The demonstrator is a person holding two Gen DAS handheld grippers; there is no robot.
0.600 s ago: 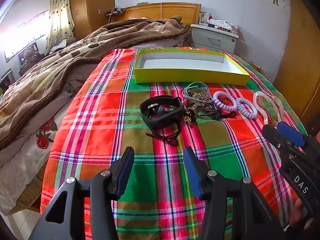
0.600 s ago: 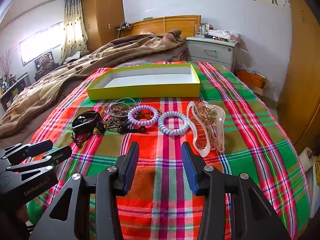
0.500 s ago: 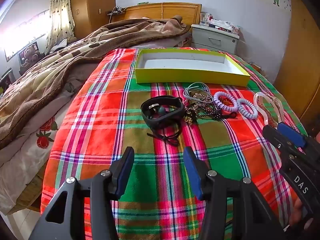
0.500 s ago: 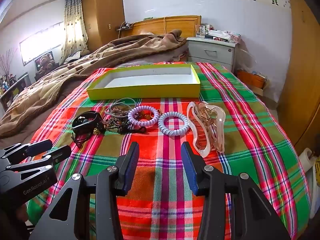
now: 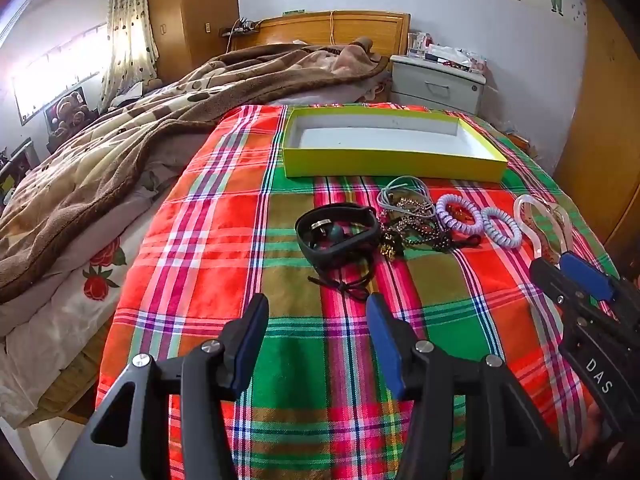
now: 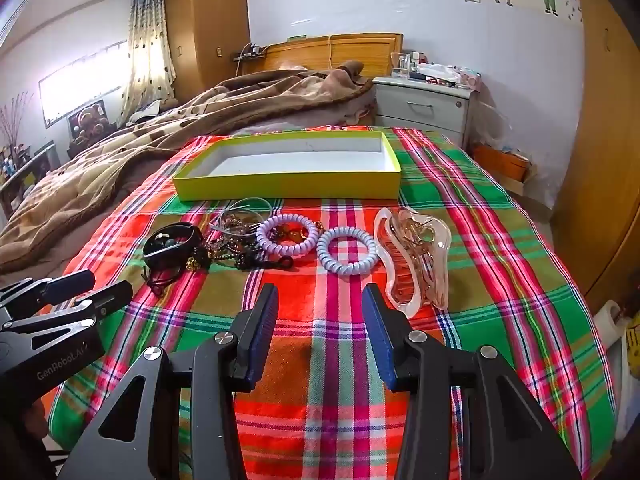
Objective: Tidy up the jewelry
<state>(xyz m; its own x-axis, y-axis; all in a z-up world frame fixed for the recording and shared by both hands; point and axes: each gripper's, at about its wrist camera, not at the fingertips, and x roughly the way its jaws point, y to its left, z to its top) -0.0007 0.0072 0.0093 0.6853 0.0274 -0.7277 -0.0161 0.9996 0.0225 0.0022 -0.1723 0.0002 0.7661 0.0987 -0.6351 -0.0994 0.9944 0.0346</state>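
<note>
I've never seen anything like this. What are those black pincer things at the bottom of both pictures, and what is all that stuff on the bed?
They are two hand-held grippers, one in each of a person's hands; no robot arm is involved. Each carries a camera looking along its two fingers, so one picture comes from the left gripper and the other from the right gripper. Both are open and hold nothing. On the plaid bedcover lie a black band, a tangle of chains, two lilac coil hair ties, and a clear pink hair claw. Behind them sits a yellow-green box with nothing in it, probably where the pieces will go.
</note>
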